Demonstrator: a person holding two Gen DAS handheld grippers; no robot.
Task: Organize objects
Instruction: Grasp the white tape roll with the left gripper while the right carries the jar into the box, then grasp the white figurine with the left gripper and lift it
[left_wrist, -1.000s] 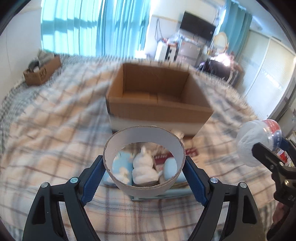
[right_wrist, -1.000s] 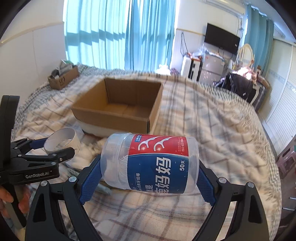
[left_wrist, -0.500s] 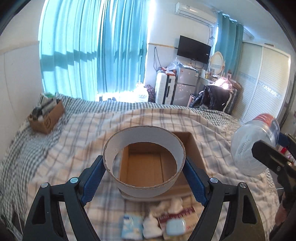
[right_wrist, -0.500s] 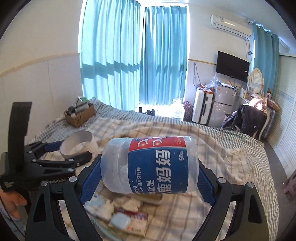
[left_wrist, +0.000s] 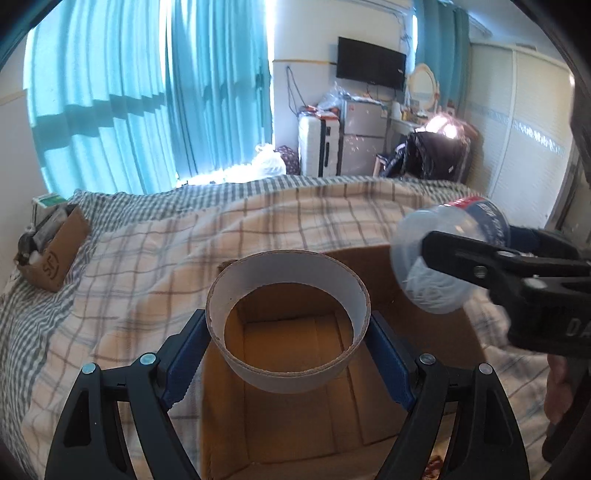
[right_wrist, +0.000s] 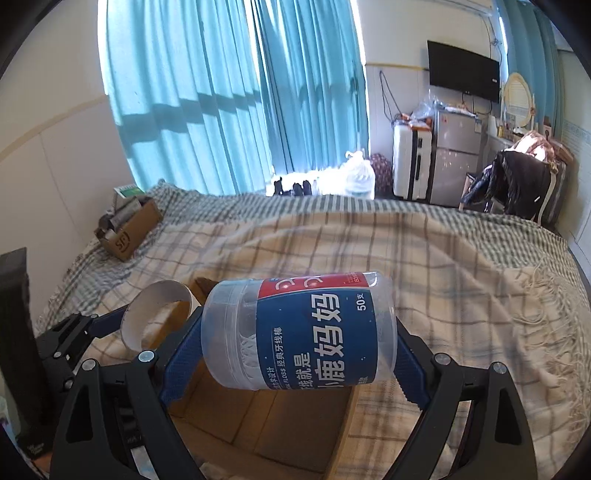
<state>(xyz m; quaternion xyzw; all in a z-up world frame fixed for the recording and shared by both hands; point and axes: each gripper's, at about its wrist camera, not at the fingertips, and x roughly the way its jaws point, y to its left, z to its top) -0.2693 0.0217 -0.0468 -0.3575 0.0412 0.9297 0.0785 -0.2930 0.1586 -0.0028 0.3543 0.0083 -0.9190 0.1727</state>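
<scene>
My left gripper (left_wrist: 288, 332) is shut on a white cardboard ring (left_wrist: 288, 376) and holds it in the air over the open brown cardboard box (left_wrist: 369, 417) on the bed. My right gripper (right_wrist: 299, 350) is shut on a clear plastic jar of dental floss picks (right_wrist: 299, 332) with a blue and red label, lying sideways, also above the box (right_wrist: 295, 424). The jar shows at the right of the left wrist view (left_wrist: 443, 254). The ring shows at the left of the right wrist view (right_wrist: 155, 314).
The box stands on a plaid blanket (left_wrist: 147, 258) covering the bed. A small cardboard box of items (left_wrist: 51, 254) sits at the bed's far left by the wall. Blue curtains, a suitcase and a fridge stand beyond the bed.
Both grippers rose from the small items at the bed's near edge and moved forward over the open box, each keeping its hold. The box now lies directly below them.
</scene>
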